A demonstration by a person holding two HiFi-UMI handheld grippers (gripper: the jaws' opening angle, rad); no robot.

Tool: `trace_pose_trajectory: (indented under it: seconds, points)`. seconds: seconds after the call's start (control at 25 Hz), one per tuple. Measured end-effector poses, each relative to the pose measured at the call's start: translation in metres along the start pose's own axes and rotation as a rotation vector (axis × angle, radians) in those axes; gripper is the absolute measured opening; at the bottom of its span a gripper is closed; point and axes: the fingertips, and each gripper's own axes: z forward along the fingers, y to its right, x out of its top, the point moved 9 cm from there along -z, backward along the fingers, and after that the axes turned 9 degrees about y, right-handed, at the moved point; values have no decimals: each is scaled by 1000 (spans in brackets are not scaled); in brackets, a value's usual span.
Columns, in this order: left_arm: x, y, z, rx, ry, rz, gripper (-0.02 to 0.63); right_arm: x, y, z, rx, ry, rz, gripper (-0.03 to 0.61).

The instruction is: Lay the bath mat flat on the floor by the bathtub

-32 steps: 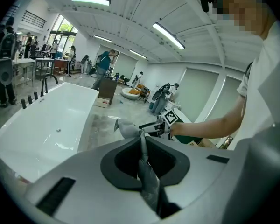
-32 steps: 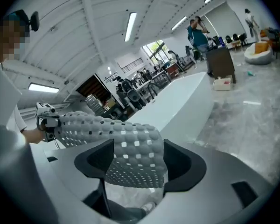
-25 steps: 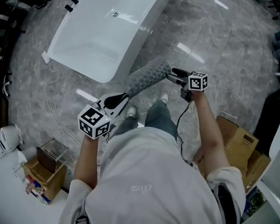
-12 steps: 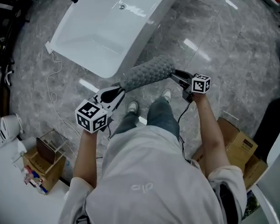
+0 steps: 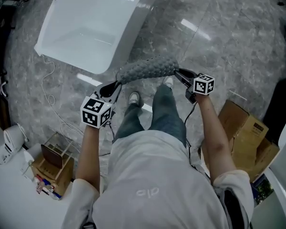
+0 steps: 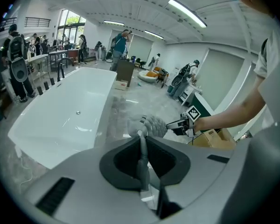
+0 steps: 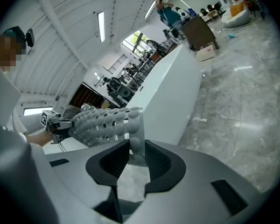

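Observation:
The grey nubbed bath mat (image 5: 145, 69) hangs bunched into a long roll between my two grippers, above the marble floor beside the white bathtub (image 5: 86, 27). My left gripper (image 5: 115, 86) pinches the mat's thin edge (image 6: 141, 139); its jaws have just been opening slightly, with the mat still between them. My right gripper (image 5: 178, 73) holds the other end. Its jaws have just been closing, and the mat's edge (image 7: 137, 146) now fills the gap between them. From the right gripper view the mat (image 7: 107, 122) stretches away to the left gripper, with the tub's wall (image 7: 168, 97) behind it.
The person's shoes (image 5: 133, 99) stand just below the mat. Cardboard boxes (image 5: 243, 132) lie at the right, and a small box of items (image 5: 52, 163) at the lower left. A white cable (image 5: 50, 97) trails across the floor near the tub. People and furniture fill the room's far side.
Both grippers have come down with the mat. The right gripper's jaws, wide open beside the mat's end a second ago, have narrowed onto it. The mat now hangs more level.

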Motion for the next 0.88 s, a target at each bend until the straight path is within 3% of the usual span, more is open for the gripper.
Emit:
trace_pose_trajectory:
  seconds: [0.4, 0.68, 0.88]
  points:
    - [-82, -30, 78, -49, -145, 12, 49, -109, 62, 3, -125, -6, 173, 124]
    - [-143, -48, 110, -62, -239, -29, 49, -178, 91, 21, -150, -54, 267, 120]
    - [-165, -62, 119, -69, -286, -34, 49, -206, 101, 38, -158, -73, 318, 120]
